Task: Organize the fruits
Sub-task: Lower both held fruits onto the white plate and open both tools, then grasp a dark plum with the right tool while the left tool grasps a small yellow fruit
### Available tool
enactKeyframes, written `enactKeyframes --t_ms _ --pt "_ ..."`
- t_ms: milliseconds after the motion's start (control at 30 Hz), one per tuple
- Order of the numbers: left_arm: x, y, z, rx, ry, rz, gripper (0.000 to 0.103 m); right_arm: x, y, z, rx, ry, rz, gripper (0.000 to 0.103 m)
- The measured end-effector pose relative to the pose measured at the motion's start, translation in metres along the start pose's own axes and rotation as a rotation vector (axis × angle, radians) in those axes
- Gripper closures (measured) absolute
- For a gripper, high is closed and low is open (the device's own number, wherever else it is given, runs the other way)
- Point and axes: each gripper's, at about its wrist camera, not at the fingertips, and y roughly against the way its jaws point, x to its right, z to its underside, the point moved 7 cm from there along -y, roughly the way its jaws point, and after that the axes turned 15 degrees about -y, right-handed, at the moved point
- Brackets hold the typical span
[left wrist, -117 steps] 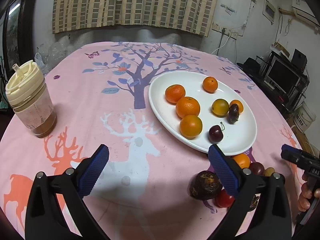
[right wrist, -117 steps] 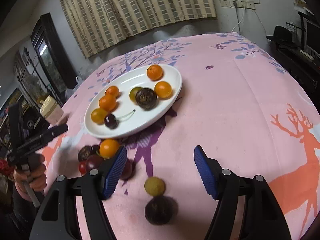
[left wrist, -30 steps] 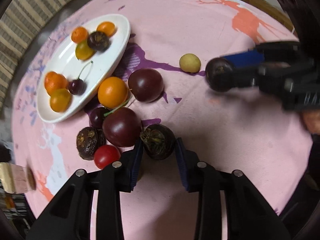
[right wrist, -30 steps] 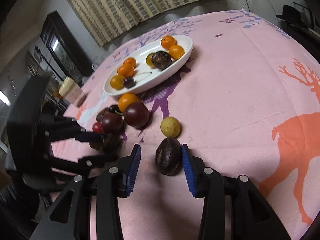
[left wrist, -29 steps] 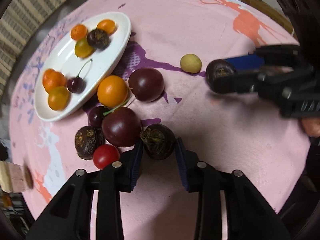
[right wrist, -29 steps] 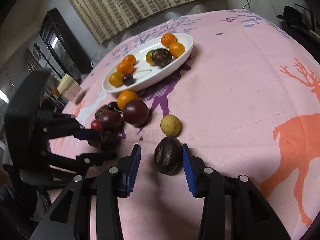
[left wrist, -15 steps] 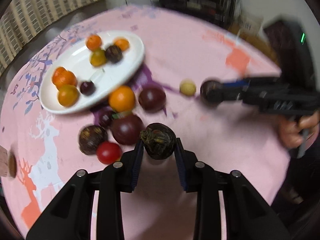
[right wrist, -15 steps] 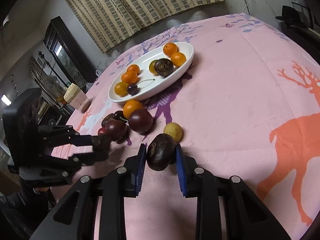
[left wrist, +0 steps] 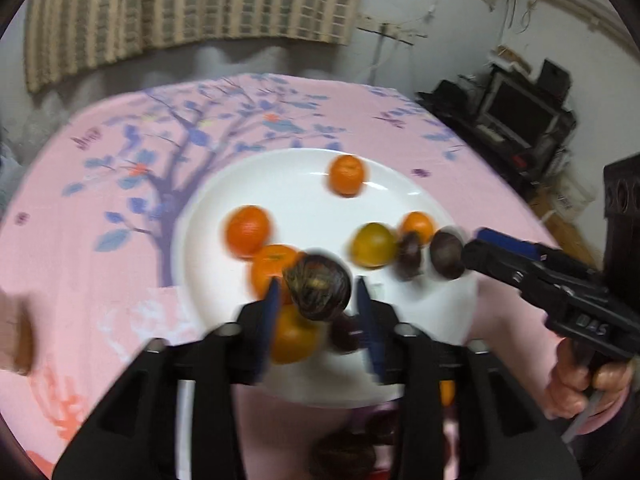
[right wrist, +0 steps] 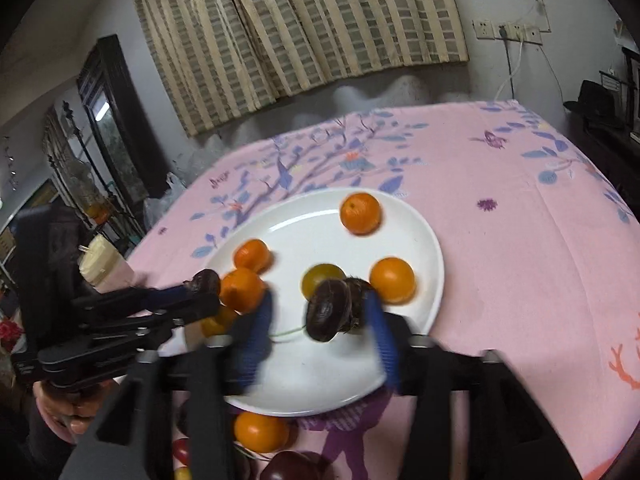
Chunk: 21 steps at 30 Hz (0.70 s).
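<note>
**Inventory: both grippers over the plate, jaws parting**

1. Left gripper (left wrist: 316, 312): I see its blue pads spreading, with a dark wrinkled fruit (left wrist: 318, 292) between them above the near part of the white plate (left wrist: 296, 188). A gap shows on each side of the fruit, so I read no pad pressing on it; blur makes the left side uncertain.

2. Right gripper (right wrist: 320, 324): its jaws are opening too. A dark purple fruit (right wrist: 329, 315) sits between the pads, clear of both, over the plate's near half.

3. Plate contents, as I count them from the right wrist view: four orange citrus, one at the far rim (right wrist: 360, 213), one on the right (right wrist: 392, 280), two on the left (right wrist: 251, 255); one yellow-green fruit (right wrist: 322, 276) in the middle; another dark fruit partly hidden behind the purple one; a cherry stem trailing on the white.

4. Obstructions: each gripper crosses the other's view. The right tool enters the left view from the right, held by a hand (left wrist: 588, 384). Fingers hide the plate's near rim in both views.

5. Off the plate, near edge of the pink tablecloth (right wrist: 520, 216): an orange (right wrist: 260, 432), dark plums and a small red fruit, partly hidden by the gripper body.

6. Surroundings: a lidded cup (right wrist: 102, 266) at table left, a striped curtain (right wrist: 304, 28) behind, a monitor (left wrist: 520, 110) off to the right.
</note>
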Motion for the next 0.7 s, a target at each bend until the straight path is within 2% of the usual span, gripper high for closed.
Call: enactKeyframes --t_ms 33,67,133,200,300,400,500,600,700 --pt "-0.004 0.01 0.002 0.025 -0.009 -0.053 0.02 0.001 0.003 0.003 -0.004 0.006 -0.008 0.041" --pt "-0.009 0.017 0.002 0.054 -0.004 -0.096 0.008 0.002 0.007 0.005 -0.001 0.016 -0.015 0.041" --pt "-0.016 0.035 0.005 0.107 0.01 -0.144 0.008 0.0 0.02 0.01 0.011 0.042 -0.034 0.037" --pt "-0.019 0.045 0.011 0.119 0.021 -0.128 0.007 -0.002 0.029 0.017 0.01 0.052 -0.051 0.034" --pt "-0.024 0.053 0.033 0.107 0.061 -0.116 0.006 -0.009 0.034 0.039 -0.043 0.089 -0.073 0.033" --pt "-0.026 0.058 0.056 0.052 0.085 -0.114 0.006 -0.015 0.035 0.063 -0.103 0.164 -0.05 0.033" --pt "-0.032 0.062 0.074 0.038 0.133 -0.103 0.006 -0.018 0.036 0.086 -0.12 0.253 0.026 0.033" --pt "-0.037 0.067 0.09 0.035 0.171 -0.103 0.006 -0.015 0.037 0.1 -0.155 0.261 0.033 0.033" --pt "-0.036 0.07 0.104 0.031 0.193 -0.089 0.006 -0.013 0.038 0.106 -0.162 0.273 0.048 0.039"
